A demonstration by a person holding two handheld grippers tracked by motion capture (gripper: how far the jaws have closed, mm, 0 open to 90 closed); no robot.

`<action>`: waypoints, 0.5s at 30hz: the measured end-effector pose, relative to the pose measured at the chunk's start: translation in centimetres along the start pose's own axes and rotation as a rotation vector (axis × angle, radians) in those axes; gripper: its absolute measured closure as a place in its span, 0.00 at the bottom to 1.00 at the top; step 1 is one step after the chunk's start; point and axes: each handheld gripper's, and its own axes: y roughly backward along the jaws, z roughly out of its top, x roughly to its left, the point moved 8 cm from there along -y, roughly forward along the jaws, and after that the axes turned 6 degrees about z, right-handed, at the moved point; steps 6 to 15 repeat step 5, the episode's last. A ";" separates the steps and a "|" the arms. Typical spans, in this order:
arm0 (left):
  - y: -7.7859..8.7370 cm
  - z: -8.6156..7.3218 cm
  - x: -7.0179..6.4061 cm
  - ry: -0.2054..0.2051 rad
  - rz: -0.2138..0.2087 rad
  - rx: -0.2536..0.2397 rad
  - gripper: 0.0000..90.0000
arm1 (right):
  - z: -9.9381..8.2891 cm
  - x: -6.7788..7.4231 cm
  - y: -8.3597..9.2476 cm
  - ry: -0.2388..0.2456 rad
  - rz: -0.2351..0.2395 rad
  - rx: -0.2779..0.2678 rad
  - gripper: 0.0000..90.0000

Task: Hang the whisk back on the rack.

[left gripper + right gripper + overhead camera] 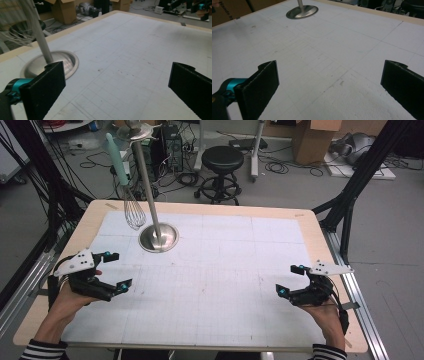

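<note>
Left gripper (116,270), lower left of the high view: jaws wide apart, holding nothing. Right gripper (290,280), lower right: likewise spread and empty. Both sit low over the white gridded mat (225,285), well apart from each other. Whisk (131,205), mint handle, hangs from the steel stand (158,237) in the upper left, untouched. Judgement: work not yet begun; reach and grasp remain. Cardboard box at the right gripper view's upper left bears partial lettering, illegible.
</note>
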 end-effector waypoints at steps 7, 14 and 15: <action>-0.1 -0.1 0.3 0.008 -0.001 0.005 0.02 | -0.1 0.0 -0.1 0.004 -0.003 0.004 0.01; -0.1 -0.1 0.3 0.008 -0.001 0.005 0.02 | -0.1 0.0 -0.1 0.004 -0.003 0.004 0.01; -0.1 -0.1 0.3 0.008 -0.001 0.005 0.02 | -0.1 0.0 -0.1 0.004 -0.003 0.004 0.01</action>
